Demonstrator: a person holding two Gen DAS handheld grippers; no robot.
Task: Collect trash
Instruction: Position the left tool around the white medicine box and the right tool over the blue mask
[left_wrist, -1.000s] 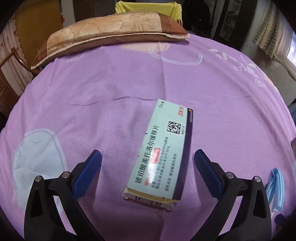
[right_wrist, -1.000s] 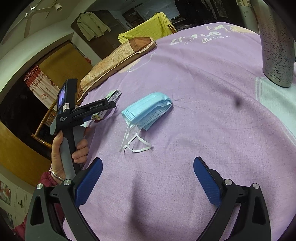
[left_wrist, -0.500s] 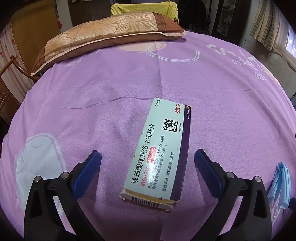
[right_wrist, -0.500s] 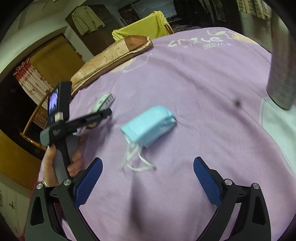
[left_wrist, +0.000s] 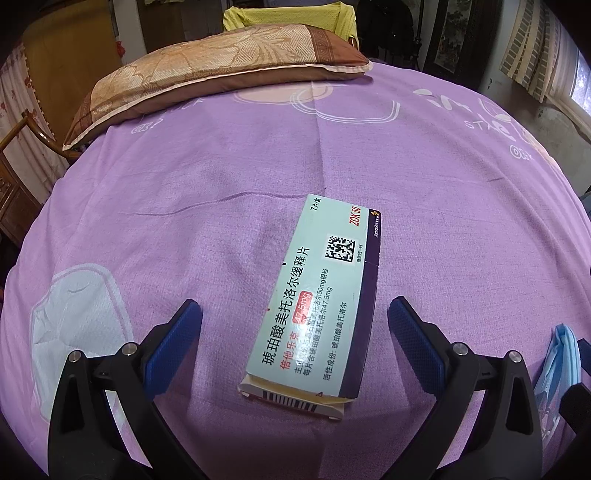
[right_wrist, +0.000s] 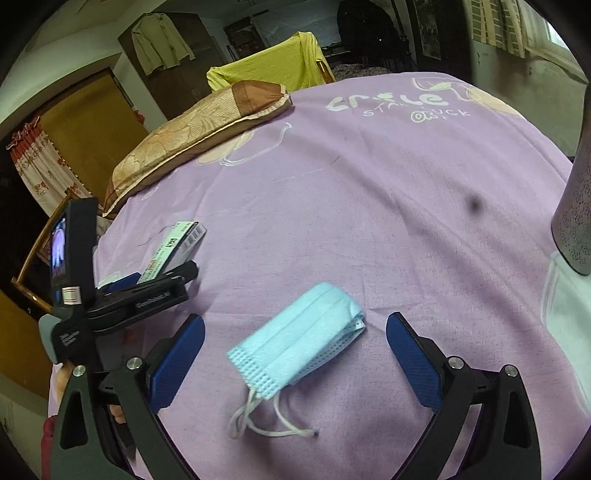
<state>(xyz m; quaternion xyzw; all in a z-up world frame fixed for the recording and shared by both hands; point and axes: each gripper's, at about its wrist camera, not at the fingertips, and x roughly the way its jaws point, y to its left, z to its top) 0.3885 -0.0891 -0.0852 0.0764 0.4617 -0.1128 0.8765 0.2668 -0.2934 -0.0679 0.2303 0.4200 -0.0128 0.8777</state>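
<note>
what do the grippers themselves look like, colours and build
Both match: the left gripper and right gripper have black plastic fingers with triangular cutouts and silver screw heads, tipped with textured blue pads. From the right view, the left one has a grey handle, white lettering and a small screen.

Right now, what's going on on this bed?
A person is collecting trash off a purple bedsheet with two tools. The left hand-held gripper is open, with a medicine box lying flat between its fingers, not yet gripped. The right hand-held gripper is also open, straddling a folded blue mask with its ear loops trailing toward the camera. Neither item has been picked up. A pillow sits at the far end.
</note>
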